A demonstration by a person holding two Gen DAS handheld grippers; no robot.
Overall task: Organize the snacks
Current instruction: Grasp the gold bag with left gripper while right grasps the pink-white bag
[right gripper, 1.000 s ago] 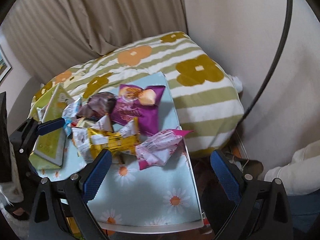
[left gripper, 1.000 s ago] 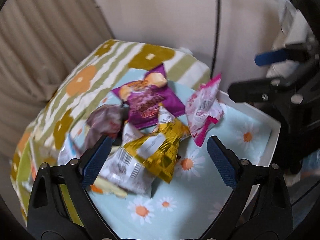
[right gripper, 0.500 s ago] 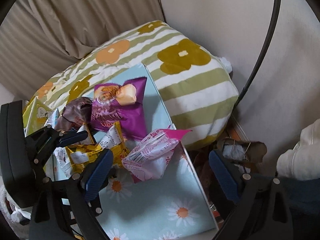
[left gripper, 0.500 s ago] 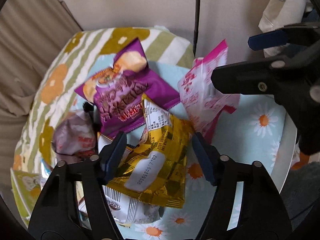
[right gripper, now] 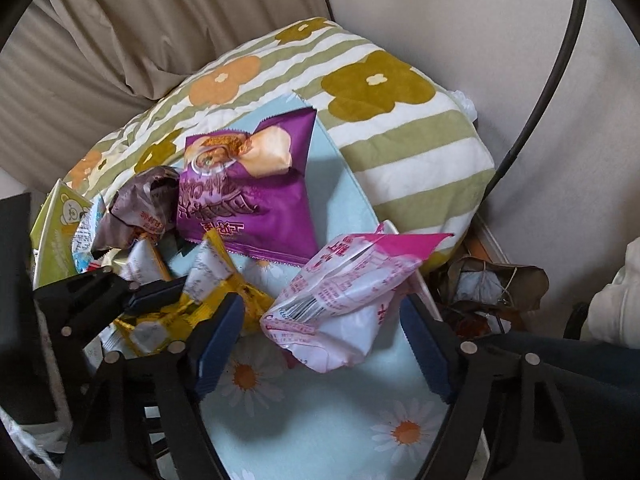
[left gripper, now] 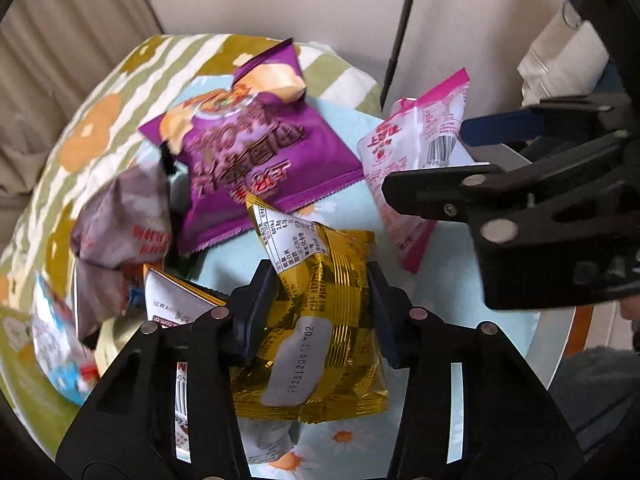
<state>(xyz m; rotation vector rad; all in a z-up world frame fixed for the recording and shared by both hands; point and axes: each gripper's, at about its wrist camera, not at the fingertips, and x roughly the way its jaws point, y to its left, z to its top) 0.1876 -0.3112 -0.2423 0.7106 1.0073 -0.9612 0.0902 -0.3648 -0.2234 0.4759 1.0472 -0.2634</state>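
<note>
A pile of snack packets lies on a small table with a light-blue daisy cloth (left gripper: pixel 472 300). My left gripper (left gripper: pixel 322 312) has its pads against both sides of a gold packet (left gripper: pixel 320 332); it also shows in the right wrist view (right gripper: pixel 160 320). My right gripper (right gripper: pixel 324 340) is open, its fingers on either side of a pink-and-white packet (right gripper: pixel 344 300), which also shows in the left wrist view (left gripper: pixel 412 152). A purple chip bag (left gripper: pixel 248 148) lies behind; a brown packet (left gripper: pixel 120 220) is to the left.
A green-striped flowered cushion (right gripper: pixel 400 120) sits behind the table, with a beige curtain (right gripper: pixel 140 32) and wall beyond. A green packet (right gripper: pixel 56 232) and other wrappers lie at the table's left. A brown paper bundle (right gripper: pixel 492 284) lies on the floor to the right.
My left gripper moved forward and closed its jaws onto the gold packet. My right gripper moved in until its fingers flank the pink-and-white packet.
</note>
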